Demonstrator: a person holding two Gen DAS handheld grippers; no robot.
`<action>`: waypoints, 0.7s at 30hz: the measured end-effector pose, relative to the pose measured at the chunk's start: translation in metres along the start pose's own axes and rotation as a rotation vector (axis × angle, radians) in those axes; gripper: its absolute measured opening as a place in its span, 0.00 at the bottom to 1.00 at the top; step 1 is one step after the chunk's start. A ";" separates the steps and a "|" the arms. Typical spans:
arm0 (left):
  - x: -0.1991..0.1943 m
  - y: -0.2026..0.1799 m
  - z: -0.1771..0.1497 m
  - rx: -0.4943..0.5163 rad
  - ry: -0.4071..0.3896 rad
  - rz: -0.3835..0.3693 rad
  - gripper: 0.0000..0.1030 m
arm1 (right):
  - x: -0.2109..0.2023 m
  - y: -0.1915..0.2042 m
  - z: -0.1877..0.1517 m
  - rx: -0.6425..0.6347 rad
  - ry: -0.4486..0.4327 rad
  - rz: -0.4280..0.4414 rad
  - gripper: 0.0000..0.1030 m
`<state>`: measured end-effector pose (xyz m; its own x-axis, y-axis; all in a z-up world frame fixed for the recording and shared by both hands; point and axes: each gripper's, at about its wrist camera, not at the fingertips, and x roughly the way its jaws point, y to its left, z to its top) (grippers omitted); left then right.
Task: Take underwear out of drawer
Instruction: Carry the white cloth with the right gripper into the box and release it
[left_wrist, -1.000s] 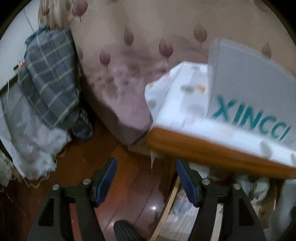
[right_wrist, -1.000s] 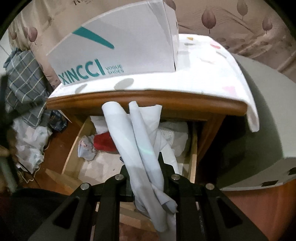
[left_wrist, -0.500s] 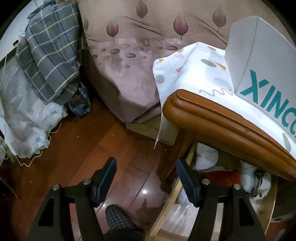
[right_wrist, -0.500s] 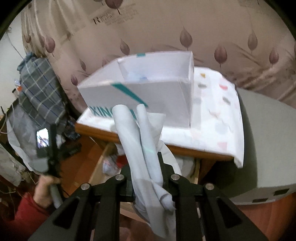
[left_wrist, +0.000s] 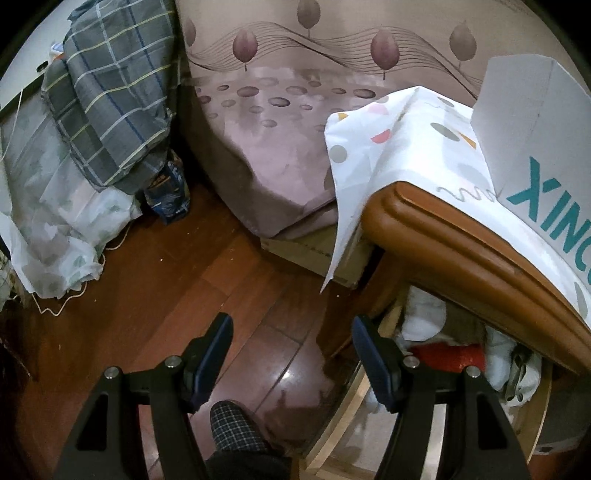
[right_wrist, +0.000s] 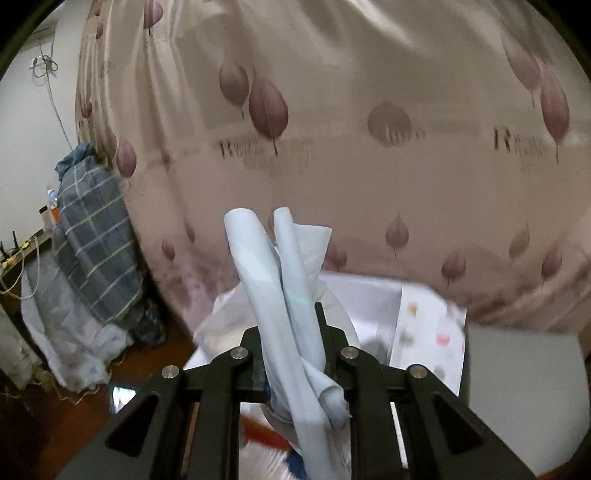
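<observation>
My right gripper (right_wrist: 291, 332) is shut on a pale blue-white piece of underwear (right_wrist: 269, 273), which stands up in two rolled folds and hangs down between the jaws. It is held high, above the white box (right_wrist: 373, 310) on the nightstand. In the left wrist view my left gripper (left_wrist: 291, 332) is open and empty over the wooden floor, beside the open drawer (left_wrist: 343, 417). The drawer holds white (left_wrist: 424, 317) and red (left_wrist: 450, 356) clothes under the nightstand's wooden top edge (left_wrist: 461, 243).
A white patterned cloth (left_wrist: 399, 147) covers the nightstand top, with a white box lettered in teal (left_wrist: 546, 155) on it. A mauve bed (left_wrist: 266, 155) and leaf-print curtain (right_wrist: 369, 129) stand behind. Plaid bedding (left_wrist: 110, 92) is piled at left. A checked slipper (left_wrist: 236, 428) is below.
My right gripper has risen a long way with the underwear, from in front of the drawer to above the box. My left gripper dipped and rolled slightly, staying open.
</observation>
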<state>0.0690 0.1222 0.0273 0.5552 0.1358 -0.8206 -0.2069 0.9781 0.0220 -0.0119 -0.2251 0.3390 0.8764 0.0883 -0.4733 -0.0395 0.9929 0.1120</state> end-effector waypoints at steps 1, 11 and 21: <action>0.001 0.001 0.001 -0.002 0.001 -0.001 0.67 | 0.007 0.001 0.010 -0.008 -0.009 -0.011 0.14; 0.003 0.007 0.002 -0.018 0.003 -0.005 0.67 | 0.127 -0.009 0.021 0.017 0.131 -0.100 0.15; 0.002 0.005 0.001 -0.008 0.005 -0.022 0.67 | 0.207 -0.045 -0.053 0.070 0.396 -0.164 0.27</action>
<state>0.0702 0.1274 0.0266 0.5555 0.1130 -0.8238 -0.2012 0.9796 -0.0013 0.1460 -0.2471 0.1896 0.6162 -0.0331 -0.7869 0.1296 0.9898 0.0599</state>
